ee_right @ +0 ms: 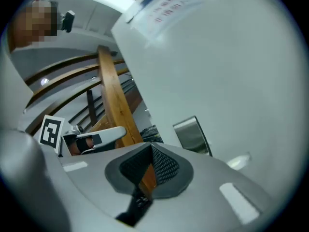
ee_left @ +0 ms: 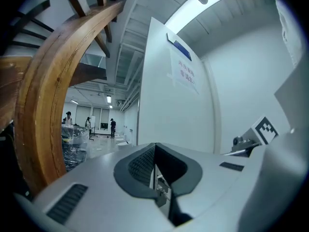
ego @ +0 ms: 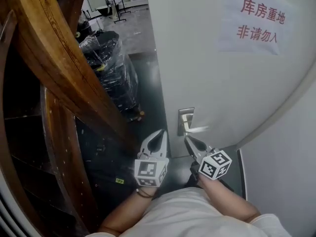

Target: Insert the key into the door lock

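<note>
Left gripper (ego: 159, 135) jaws together, near the white door (ego: 207, 78) edge; right gripper (ego: 187, 139) jaws together, tips just below the handle (ego: 196, 129) on the lock plate (ego: 186, 114); key not discernible.

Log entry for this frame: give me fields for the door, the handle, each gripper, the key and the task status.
door: white door, standing open, paper sign with red print
handle: metal plate with lever
left gripper: jaws nearly together, beside the door's edge, apart from the plate
right gripper: jaws nearly together, tip close to the plate and lever
key: not made out in any view
status: no insertion visible
</note>
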A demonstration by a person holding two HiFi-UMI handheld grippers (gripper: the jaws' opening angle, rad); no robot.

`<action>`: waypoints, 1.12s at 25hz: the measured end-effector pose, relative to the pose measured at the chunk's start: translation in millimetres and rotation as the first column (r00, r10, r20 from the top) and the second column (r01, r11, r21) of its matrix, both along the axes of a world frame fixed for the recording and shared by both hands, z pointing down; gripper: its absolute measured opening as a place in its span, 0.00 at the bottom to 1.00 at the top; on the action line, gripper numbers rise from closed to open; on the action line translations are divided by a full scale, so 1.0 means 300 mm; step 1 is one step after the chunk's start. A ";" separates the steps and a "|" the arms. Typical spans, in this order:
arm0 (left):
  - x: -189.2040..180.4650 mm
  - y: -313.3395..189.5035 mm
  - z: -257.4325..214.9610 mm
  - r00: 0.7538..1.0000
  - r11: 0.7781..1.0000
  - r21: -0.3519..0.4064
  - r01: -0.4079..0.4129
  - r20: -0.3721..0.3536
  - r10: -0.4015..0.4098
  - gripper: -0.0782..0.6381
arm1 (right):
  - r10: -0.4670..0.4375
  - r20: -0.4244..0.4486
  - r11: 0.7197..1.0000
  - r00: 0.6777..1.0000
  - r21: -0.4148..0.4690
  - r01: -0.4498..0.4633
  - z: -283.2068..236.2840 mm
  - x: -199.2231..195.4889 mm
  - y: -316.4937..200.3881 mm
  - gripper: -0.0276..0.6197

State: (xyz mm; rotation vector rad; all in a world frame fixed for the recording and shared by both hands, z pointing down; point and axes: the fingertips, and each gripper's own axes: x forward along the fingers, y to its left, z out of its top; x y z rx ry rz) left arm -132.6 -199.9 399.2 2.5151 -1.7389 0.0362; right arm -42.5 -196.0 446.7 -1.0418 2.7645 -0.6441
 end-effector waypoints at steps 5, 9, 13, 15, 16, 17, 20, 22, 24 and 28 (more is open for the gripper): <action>0.002 0.109 -0.087 1.000 0.999 0.033 0.021 -0.023 -0.020 0.12 | 0.069 -0.202 0.973 0.977 0.230 -0.021 -0.200 -0.075 0.107 0.04; 0.002 0.163 -0.109 0.999 0.999 0.045 0.019 -0.040 -0.018 0.12 | 0.126 -0.225 0.953 0.966 0.298 -0.055 -0.277 -0.094 0.155 0.04; -0.005 0.192 -0.134 0.999 0.998 0.058 0.016 -0.043 -0.014 0.12 | 0.146 -0.216 0.949 0.965 0.305 -0.075 -0.304 -0.094 0.182 0.04; -0.008 0.203 -0.141 0.999 0.998 0.064 0.015 -0.040 -0.013 0.12 | 0.150 -0.212 0.949 0.966 0.304 -0.081 -0.309 -0.096 0.190 0.04; -0.010 0.208 -0.142 0.999 0.998 0.065 0.016 -0.040 -0.013 0.12 | 0.152 -0.211 0.949 0.966 0.304 -0.083 -0.310 -0.097 0.194 0.04; -0.011 0.213 -0.142 0.999 0.998 0.066 0.016 -0.039 -0.014 0.12 | 0.153 -0.211 0.949 0.965 0.305 -0.084 -0.313 -0.098 0.197 0.04; -0.019 0.220 -0.142 0.999 0.997 0.068 0.020 -0.038 -0.017 0.12 | 0.159 -0.212 0.946 0.964 0.312 -0.087 -0.319 -0.102 0.203 0.04; -0.025 0.223 -0.143 0.999 0.997 0.068 0.022 -0.041 -0.020 0.12 | 0.162 -0.215 0.944 0.963 0.317 -0.088 -0.323 -0.106 0.206 0.04; -0.032 0.223 -0.143 0.999 0.998 0.066 0.025 -0.045 -0.022 0.12 | 0.162 -0.217 0.944 0.963 0.319 -0.087 -0.327 -0.111 0.209 0.04; -0.041 0.219 -0.139 0.998 0.998 0.058 0.025 -0.053 -0.022 0.12 | 0.162 -0.220 0.944 0.962 0.320 -0.085 -0.330 -0.120 0.209 0.04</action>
